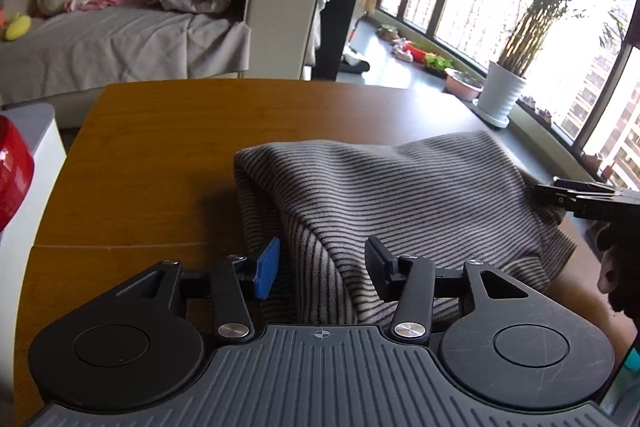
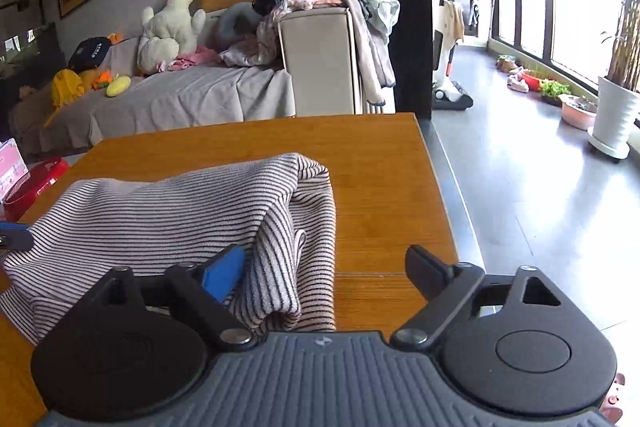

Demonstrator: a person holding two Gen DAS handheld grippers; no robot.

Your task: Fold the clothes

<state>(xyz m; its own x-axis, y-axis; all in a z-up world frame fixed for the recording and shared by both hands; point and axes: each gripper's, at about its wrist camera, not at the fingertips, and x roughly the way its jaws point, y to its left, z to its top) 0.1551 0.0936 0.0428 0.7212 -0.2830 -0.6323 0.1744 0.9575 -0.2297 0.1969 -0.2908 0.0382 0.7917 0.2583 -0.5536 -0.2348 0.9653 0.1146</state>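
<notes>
Left claw (image 1: 326, 273) of mine stands with fingers apart, a raised fold of the striped garment (image 1: 400, 203) between them on the wooden worktop (image 1: 152, 163). Further right, my right claw (image 2: 328, 275) gapes wide around the garment's other end

The garment (image 2: 192, 211) lies on the surface (image 2: 384, 167), toward its near edge. The left hand-held gripper (image 1: 322, 269) sits at the garment's left end, the right hand-held gripper (image 2: 328, 275) at its right end. Behind the surface stands a sofa (image 2: 180, 99); right of it, a plant pot (image 2: 614, 123) on the floor.
</notes>
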